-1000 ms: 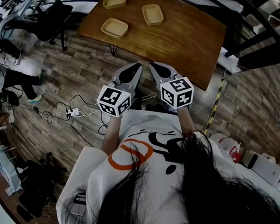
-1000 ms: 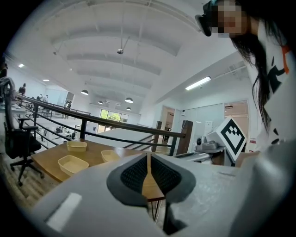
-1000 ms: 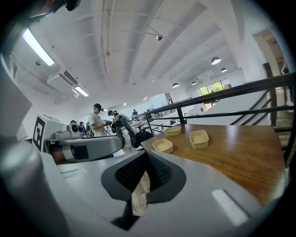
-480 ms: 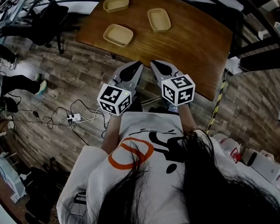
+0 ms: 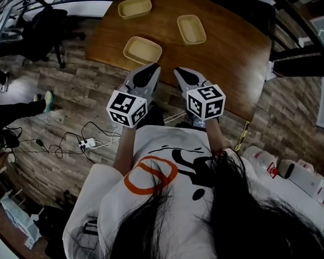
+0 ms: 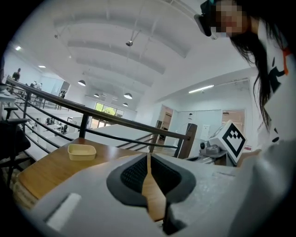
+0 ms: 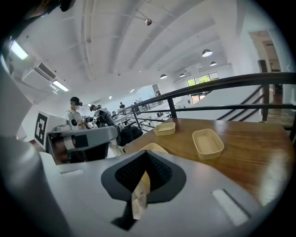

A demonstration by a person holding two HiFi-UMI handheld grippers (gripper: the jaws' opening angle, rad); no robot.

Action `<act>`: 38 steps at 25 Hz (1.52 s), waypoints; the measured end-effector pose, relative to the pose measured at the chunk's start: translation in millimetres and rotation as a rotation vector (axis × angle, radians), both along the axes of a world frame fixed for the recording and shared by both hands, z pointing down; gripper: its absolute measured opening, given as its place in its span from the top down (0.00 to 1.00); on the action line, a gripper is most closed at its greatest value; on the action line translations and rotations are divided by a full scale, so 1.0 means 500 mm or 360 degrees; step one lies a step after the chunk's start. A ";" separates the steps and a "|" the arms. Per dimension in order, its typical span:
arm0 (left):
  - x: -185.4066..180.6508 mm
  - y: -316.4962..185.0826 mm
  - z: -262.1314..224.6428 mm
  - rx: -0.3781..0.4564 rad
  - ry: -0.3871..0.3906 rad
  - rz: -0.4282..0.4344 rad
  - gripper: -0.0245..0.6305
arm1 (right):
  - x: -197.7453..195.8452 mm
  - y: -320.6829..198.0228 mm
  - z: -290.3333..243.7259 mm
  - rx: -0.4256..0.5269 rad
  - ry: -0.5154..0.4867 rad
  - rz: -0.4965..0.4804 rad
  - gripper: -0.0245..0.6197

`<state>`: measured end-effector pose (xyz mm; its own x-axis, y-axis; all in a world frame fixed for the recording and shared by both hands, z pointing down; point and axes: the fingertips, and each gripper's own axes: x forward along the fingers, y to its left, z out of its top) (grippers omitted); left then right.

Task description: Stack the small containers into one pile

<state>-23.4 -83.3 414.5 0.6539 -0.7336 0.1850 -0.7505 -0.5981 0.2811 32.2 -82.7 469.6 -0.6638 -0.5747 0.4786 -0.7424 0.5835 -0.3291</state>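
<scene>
Three shallow beige containers lie apart on the wooden table (image 5: 228, 49): one at the far left (image 5: 135, 7), one at the far right (image 5: 191, 28), and one near the front edge (image 5: 142, 50). My left gripper (image 5: 151, 67) is shut and empty, its tip just short of the near container. My right gripper (image 5: 180, 71) is shut and empty beside it, over the table's front edge. In the left gripper view only one container (image 6: 82, 151) shows beyond the shut jaws. The right gripper view shows the far container (image 7: 165, 128), the right one (image 7: 207, 142), and the near one (image 7: 152, 148) partly hidden by the jaws.
A black railing (image 7: 217, 83) runs behind the table. Cables and a power strip (image 5: 85, 142) lie on the wood floor to the left, near an office chair (image 5: 44, 24). White boxes (image 5: 307, 182) sit at the right. Other people stand in the background (image 7: 74, 111).
Both grippers have come forward to the table's front edge, and the left one has edged leftward. The table and containers now sit closer in the head view. Both stay shut.
</scene>
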 end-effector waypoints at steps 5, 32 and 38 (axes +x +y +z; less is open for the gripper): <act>-0.037 -0.048 0.003 -0.0003 0.0013 0.0101 0.96 | -0.022 -0.052 0.014 -0.0024 0.0032 0.0109 0.93; -0.122 -0.121 0.021 -0.0063 0.0049 0.0249 0.96 | 0.119 -0.319 0.197 -0.0223 0.0498 0.0367 0.79; -0.163 -0.133 0.022 -0.0076 0.0054 0.0110 0.96 | 0.120 -0.358 0.271 -0.0340 0.0688 0.0288 0.76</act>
